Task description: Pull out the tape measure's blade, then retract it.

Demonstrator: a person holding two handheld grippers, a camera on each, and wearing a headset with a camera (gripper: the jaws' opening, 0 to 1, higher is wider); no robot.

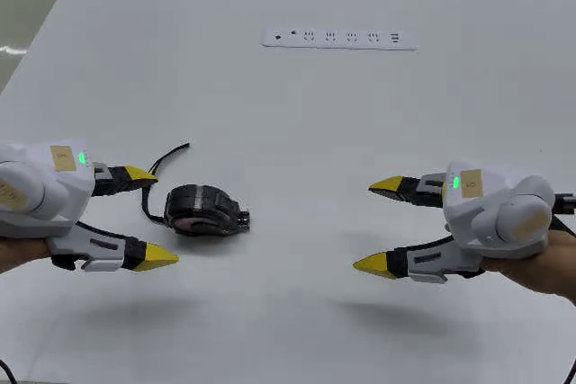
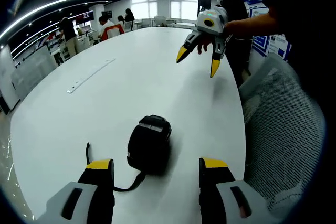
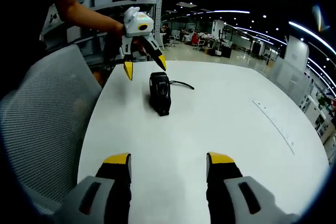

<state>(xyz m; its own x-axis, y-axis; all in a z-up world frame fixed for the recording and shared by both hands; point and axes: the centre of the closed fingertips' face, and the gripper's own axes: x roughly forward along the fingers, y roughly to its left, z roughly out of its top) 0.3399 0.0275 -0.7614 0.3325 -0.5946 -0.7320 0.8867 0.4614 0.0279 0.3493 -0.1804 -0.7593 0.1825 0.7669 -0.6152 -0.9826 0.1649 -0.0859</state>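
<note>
Tape measure (image 1: 205,210) seemingly retracted, left tool (image 1: 162,216), right tool (image 1: 365,227), both agape

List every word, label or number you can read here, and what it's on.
No text is legible.
Left tan sticker, on the left gripper: mark too blurred.
Right tan sticker, on the right gripper: mark too blurred.
Tape measure: label too small.
Power strip: markings too small.
</note>
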